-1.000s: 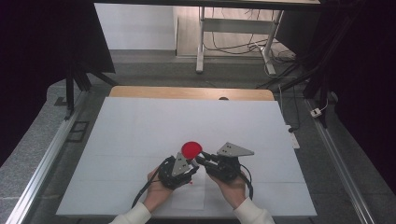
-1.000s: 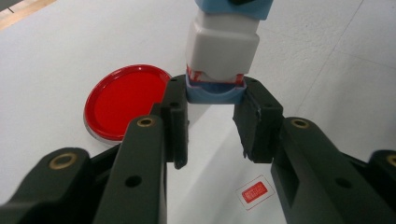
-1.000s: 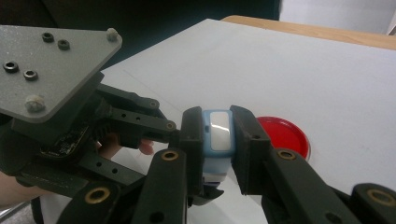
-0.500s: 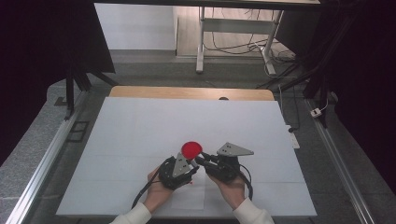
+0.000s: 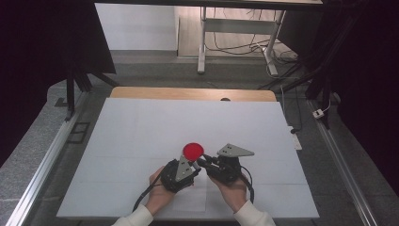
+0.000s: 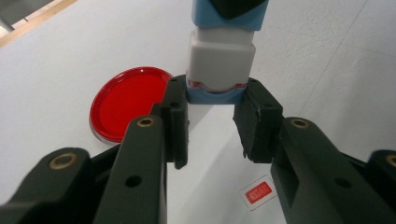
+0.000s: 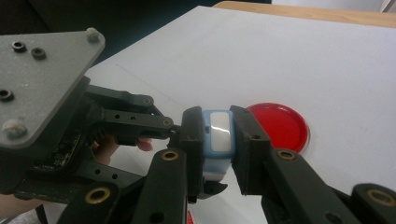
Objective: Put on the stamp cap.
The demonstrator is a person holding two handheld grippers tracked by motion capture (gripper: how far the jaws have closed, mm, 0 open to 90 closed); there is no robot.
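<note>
Both tongs clamped one small blue-and-white block above the white table.

My left gripper [image 6: 211,123] pinched the block's [image 6: 221,56] lower blue end while my right gripper [image 7: 218,142] squeezed its other end, seemingly to pull it apart. The red lid [image 5: 193,150] lay just beyond; bare table [image 5: 141,127] stretched all around.

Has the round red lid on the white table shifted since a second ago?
No. The round red lid sits at the same spot on the white table, just beyond both grippers.
</note>
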